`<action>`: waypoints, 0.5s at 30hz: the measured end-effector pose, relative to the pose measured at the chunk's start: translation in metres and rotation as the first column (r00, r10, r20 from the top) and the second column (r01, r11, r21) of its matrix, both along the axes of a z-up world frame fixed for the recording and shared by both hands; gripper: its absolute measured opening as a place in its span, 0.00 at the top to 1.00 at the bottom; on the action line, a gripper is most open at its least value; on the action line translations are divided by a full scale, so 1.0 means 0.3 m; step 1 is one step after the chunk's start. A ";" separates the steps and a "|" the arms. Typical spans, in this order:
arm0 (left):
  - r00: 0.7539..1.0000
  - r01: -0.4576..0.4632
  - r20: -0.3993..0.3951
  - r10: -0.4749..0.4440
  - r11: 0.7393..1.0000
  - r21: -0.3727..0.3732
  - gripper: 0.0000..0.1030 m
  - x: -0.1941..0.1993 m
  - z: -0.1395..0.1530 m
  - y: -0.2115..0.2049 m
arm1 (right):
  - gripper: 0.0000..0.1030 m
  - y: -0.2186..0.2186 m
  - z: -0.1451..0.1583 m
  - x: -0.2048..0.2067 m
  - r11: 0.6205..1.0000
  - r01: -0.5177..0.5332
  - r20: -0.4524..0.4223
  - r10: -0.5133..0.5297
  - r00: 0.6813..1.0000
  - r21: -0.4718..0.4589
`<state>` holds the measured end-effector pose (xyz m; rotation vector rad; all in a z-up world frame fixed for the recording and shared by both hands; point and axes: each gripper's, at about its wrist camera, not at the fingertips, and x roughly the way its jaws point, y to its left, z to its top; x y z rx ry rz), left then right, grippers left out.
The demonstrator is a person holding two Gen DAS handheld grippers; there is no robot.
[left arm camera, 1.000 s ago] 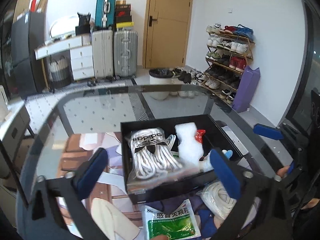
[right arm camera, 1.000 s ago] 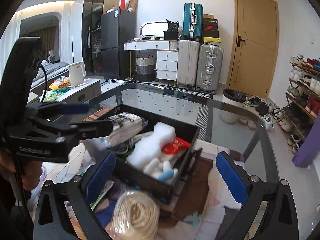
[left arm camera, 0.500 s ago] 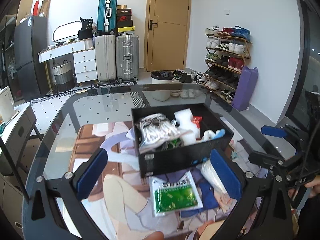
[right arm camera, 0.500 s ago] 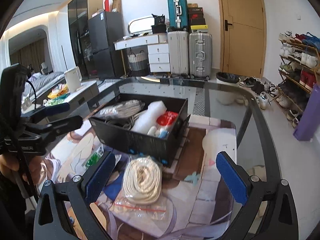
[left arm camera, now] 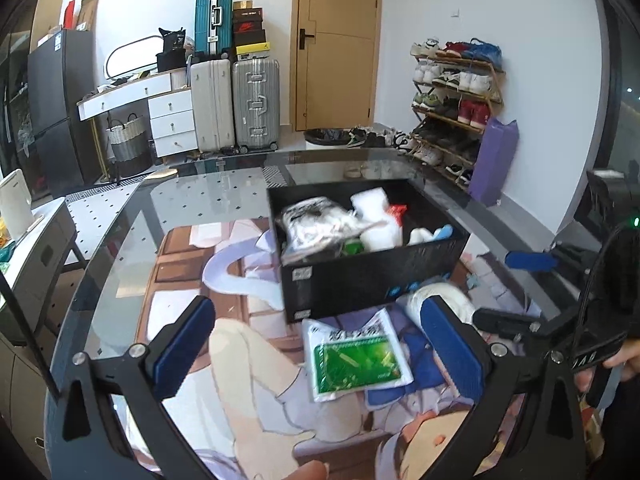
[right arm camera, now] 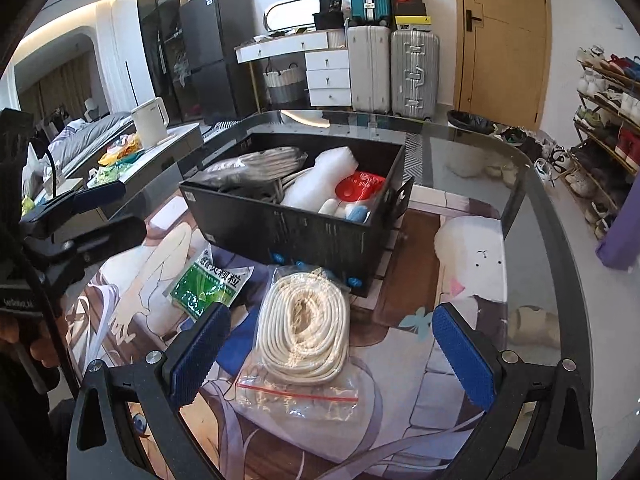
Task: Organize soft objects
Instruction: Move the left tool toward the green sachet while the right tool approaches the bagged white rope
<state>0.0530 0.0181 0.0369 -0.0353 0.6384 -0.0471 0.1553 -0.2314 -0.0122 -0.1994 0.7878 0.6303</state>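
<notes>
On the table (right arm camera: 532,216), the right hand-held gripper (right arm camera: 334,354) stood wide open and empty, a bagged coil of white rope (right arm camera: 306,322) lying between its fingers. The left hand-held gripper (left arm camera: 320,346), also wide open and empty, hovered over a green packet (left arm camera: 356,360). Beyond both sat the black box (right arm camera: 296,236), holding another bagged rope (right arm camera: 256,166) and white foam (right arm camera: 324,178).

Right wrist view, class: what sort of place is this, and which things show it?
Most likely a lived-in flat, near the entrance: a shoe rack by the door, suitcases against the wall, and a bed beyond.
</notes>
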 end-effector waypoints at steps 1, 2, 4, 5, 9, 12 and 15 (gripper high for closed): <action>1.000 0.000 -0.007 0.000 1.000 0.000 0.00 -0.003 -0.008 0.005 | 0.01 0.001 -0.002 0.000 1.000 0.001 -0.001 -0.001 1.000 0.000; 1.000 -0.001 -0.014 0.001 1.000 -0.003 0.00 -0.006 -0.014 0.011 | 0.01 0.002 -0.002 0.000 1.000 0.001 -0.003 -0.001 1.000 0.001; 1.000 -0.003 -0.021 0.003 1.000 -0.010 0.00 -0.005 -0.020 0.018 | 0.01 0.008 -0.008 -0.002 1.000 0.002 -0.005 -0.002 1.000 -0.001; 1.000 -0.003 -0.024 0.003 1.000 -0.011 0.00 -0.002 -0.022 0.022 | 0.01 0.011 -0.010 0.000 1.000 0.001 -0.007 -0.001 1.000 -0.005; 0.999 -0.007 -0.042 0.006 1.000 -0.025 0.00 0.010 -0.033 0.032 | 0.01 0.030 -0.030 0.001 1.000 -0.010 -0.026 0.009 1.000 -0.022; 0.998 -0.008 -0.060 0.006 1.000 -0.027 0.00 0.020 -0.044 0.036 | 0.01 0.047 -0.047 0.002 0.999 -0.024 -0.046 0.023 0.999 -0.035; 0.997 -0.010 -0.071 0.008 1.000 -0.027 0.00 0.024 -0.048 0.036 | 0.01 0.067 -0.070 0.004 0.998 -0.034 -0.067 0.030 0.997 -0.059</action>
